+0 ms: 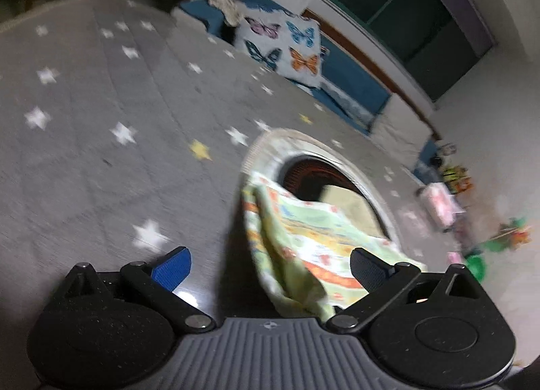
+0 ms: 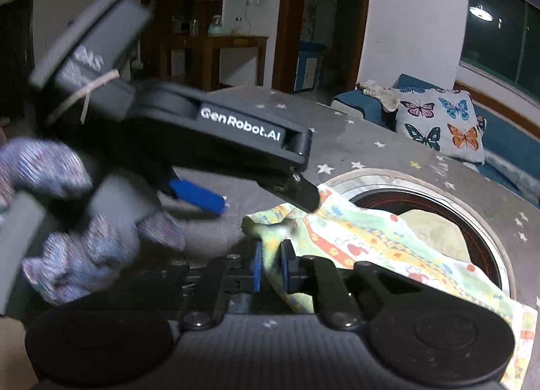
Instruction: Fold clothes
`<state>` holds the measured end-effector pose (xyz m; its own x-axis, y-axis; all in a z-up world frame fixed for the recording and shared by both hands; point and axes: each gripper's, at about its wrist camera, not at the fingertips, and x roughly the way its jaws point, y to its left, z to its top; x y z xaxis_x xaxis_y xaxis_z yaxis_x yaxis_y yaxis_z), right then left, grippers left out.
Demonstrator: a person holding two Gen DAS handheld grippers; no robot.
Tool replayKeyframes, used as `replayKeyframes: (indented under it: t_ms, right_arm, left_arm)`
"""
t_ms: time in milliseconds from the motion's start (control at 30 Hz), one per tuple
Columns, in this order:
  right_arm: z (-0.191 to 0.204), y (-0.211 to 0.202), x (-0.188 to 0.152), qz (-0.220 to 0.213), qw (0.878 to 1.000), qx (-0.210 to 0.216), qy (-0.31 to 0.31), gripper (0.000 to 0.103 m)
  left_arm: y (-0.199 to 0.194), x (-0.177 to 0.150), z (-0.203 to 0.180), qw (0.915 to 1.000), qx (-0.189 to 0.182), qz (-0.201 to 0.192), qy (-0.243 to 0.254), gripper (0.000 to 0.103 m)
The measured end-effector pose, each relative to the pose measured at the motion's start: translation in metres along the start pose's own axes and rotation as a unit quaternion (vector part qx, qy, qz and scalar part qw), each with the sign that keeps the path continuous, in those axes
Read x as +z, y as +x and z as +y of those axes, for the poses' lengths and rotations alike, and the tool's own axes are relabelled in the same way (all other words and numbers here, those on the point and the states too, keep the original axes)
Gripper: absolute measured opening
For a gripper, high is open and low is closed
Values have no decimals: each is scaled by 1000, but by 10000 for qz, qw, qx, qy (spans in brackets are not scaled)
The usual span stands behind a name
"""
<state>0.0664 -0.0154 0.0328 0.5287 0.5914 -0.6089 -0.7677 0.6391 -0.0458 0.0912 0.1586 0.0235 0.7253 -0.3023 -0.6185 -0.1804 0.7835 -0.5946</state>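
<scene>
Right wrist view: I am seeing my right gripper [image 2: 269, 267] pinching a fold of the patterned cloth [image 2: 371, 241] between its blue pads, jaws nearly together. That cloth is draping from the lower middle of the frame across to the lower right, lying over the rim of a round opening [image 2: 388, 184] sunk in the grey star-print cover [image 2: 371, 154]. Inside the opening a dark ribbed wall is showing, and a pale beige piece [image 2: 435, 224] is sitting in it; what it is I cannot tell. My left gripper [image 1: 270, 263] is standing wide, gripping nothing, with the cloth hanging loose between its fingers. A gloved hand [image 2: 67, 221] is holding it at left of frame. A butterfly cushion [image 2: 438, 120] is sitting at upper right.
</scene>
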Motion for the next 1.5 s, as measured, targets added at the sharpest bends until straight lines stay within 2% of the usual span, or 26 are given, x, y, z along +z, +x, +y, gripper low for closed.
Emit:
replayKeyframes:
  t_ms: [100,200,233,267,367,567,667,833,933,1000,1133,1300,1367,1400,1433,1500]
  right_arm:
    - [-5,-11,0,-28,9998,122,136,9]
    - [-4,-23,-4,-60,9996,226,141,9]
    - [-4,-25,-6,-61,9996,251,133,9]
    - [-3,-28,-7,-60,9995,274,124,9]
    - [-3,-35,-13,-57,9993,340,124,9]
    - [-42,-56,-26,-77,9986,-24,518,15]
    - [-76,-63,-35,11,9948,-506,887,24]
    - [-152,-61,-51,189,9764,-1507,1535,34]
    - [-187,-56,-60,273,9643,-1854,1871,35]
    - [-206,-48,-67,344,9575,-1952,2097,42]
    - [-225,-33,-74,383,9502,-1953,2396,42]
    - [-225,-23,-78,354,9499,-1732,2577,43]
    - [-222,-20,-77,350,9513,-1711,2541,39]
    - [-220,-19,-76,361,9526,-1735,2474,22]
    - [-219,-19,-75,361,9531,-1716,2467,10]
    - [-216,-24,-74,304,9532,-1691,2489,7]
  left_arm:
    - [11,-2,-1,9990,-307,240,-237,74]
    - [23,-8,1,9967,-513,470,-430,46]
    - [26,-10,2,9962,-524,506,-474,33]
    - [28,-13,4,9959,-528,526,-515,26]
    - [30,-16,6,9962,-491,515,-511,17]
    - [30,-15,5,9972,-450,513,-321,16]
    - [31,-16,5,9974,-439,494,-283,16]
    - [31,-16,2,9980,-390,469,-190,17]
    - [32,-15,0,9982,-340,467,-139,17]
    - [32,-14,-1,9984,-306,469,-100,17]
    - [31,-14,-2,9985,-269,474,-38,17]
    - [31,-13,-2,9986,-262,469,-5,17]
    - [31,-13,-2,9986,-249,464,12,16]
    - [31,-13,-2,9986,-240,461,21,16]
    - [31,-13,-3,9987,-220,457,43,15]
    - [31,-13,-6,9988,-182,437,129,13]
